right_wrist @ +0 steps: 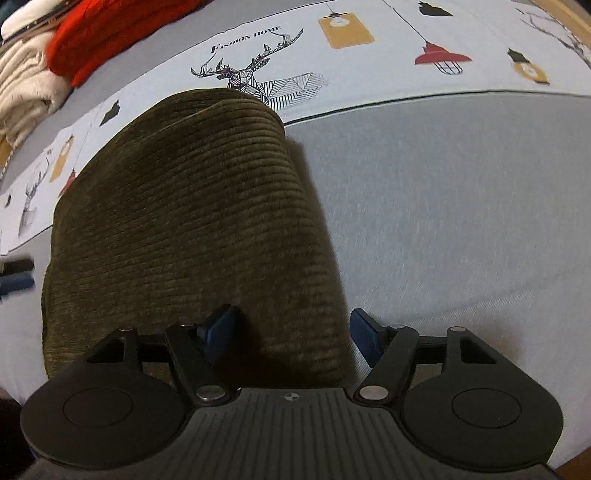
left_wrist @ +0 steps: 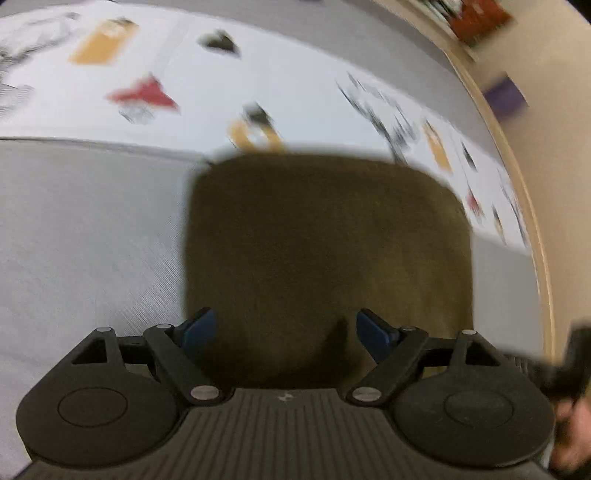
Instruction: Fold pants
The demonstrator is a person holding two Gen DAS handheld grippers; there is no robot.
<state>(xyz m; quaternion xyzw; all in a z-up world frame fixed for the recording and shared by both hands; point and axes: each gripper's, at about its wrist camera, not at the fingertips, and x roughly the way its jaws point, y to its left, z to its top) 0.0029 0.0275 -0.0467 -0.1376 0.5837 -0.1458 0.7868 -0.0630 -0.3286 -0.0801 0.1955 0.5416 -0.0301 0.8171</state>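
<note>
Olive-green corduroy pants (left_wrist: 325, 251) lie folded into a compact rectangle on the grey bed sheet (left_wrist: 85, 236). The left wrist view is motion-blurred. My left gripper (left_wrist: 286, 332) is open and empty, its blue fingertips spread just above the near edge of the pants. In the right wrist view the pants (right_wrist: 192, 221) show a rounded fold at the far end. My right gripper (right_wrist: 290, 332) is open and empty over the pants' near right edge, one fingertip over the fabric, the other over the sheet. The left gripper's blue tip shows at the far left (right_wrist: 14, 282).
A white printed band with deer and lamp drawings (right_wrist: 369, 59) crosses the bed beyond the pants. A red knit garment (right_wrist: 110, 33) and a cream fluffy one (right_wrist: 22, 85) lie at the back left. A wooden bed edge (left_wrist: 517, 177) runs along the right.
</note>
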